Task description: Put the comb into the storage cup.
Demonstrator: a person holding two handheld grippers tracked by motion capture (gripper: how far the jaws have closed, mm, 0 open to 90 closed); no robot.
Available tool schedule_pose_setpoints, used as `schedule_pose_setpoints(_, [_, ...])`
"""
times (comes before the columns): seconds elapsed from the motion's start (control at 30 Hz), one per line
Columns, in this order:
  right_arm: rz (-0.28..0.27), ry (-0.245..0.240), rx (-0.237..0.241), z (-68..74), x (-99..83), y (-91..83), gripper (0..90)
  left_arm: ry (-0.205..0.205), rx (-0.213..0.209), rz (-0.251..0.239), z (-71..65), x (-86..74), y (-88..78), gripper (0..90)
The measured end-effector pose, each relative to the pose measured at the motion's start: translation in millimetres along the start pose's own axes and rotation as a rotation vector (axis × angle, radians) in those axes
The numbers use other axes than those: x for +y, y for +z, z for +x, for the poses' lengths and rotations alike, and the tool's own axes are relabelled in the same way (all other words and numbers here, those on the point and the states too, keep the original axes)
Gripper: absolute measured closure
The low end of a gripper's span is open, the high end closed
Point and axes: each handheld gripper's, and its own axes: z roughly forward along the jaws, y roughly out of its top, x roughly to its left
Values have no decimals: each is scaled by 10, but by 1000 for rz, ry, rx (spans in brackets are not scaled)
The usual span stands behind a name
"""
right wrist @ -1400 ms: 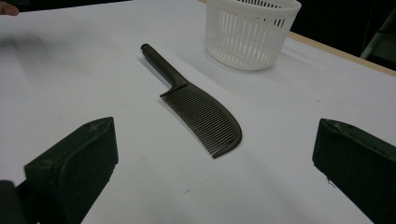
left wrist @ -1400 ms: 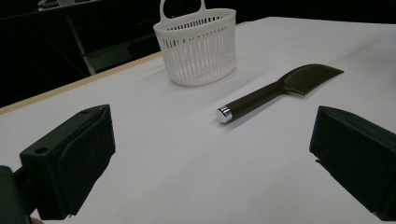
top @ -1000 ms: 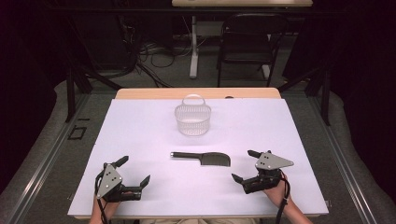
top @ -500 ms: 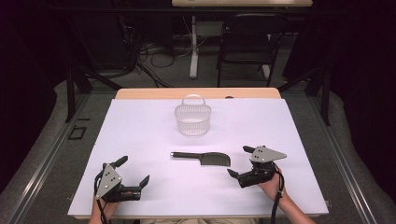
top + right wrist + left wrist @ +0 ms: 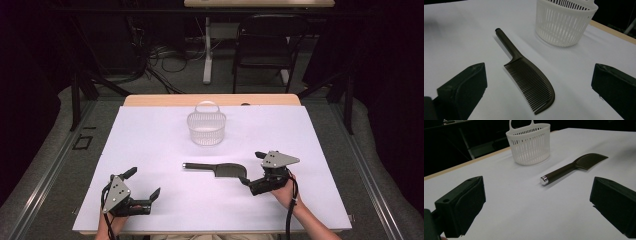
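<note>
While your two grippers sit low over the white table (image 5: 150,135), its bare sheet carries no print or label that can be read; a strip of pale wood shows along its far edge at 12 o'clock. Beyond that edge, a dark chair (image 5: 265,45) stands on the floor among loose cables (image 5: 165,55), well apart from your work.

Next in size, the white slatted basket (image 5: 206,128) stands upright at 12 o'clock from the table's middle, its loop handle raised. No brand mark can be made out on it.

Your right gripper (image 5: 254,169) lies at 4 o'clock from the middle, jaws spread wide and holding nothing. Its jaw tips flank the toothed end of the dark comb (image 5: 217,169), which lies flat between them in the right gripper view, close in front of the jaws; whether the nearer tip touches it you cannot tell. Your left gripper (image 5: 142,183) rests at 8 o'clock, near the table's front edge, jaws likewise wide and empty, well apart from the comb.

Smallest, the comb lies just past the middle at 5 o'clock, its handle pointing toward 9 o'clock and ending in a shiny metal cap (image 5: 544,180). No writing shows on it. Open table lies between comb and basket.
</note>
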Motion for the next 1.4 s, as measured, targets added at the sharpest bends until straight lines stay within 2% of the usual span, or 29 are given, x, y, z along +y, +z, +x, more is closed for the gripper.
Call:
schedule_pose_setpoints(0.7, [39, -15, 54, 36, 207, 351, 0, -1, 3, -6, 4, 1, -8, 3])
schedule_pose_setpoints(1.4, [83, -4, 81, 37, 299, 625, 2, -6, 1, -4, 11, -2, -5, 3])
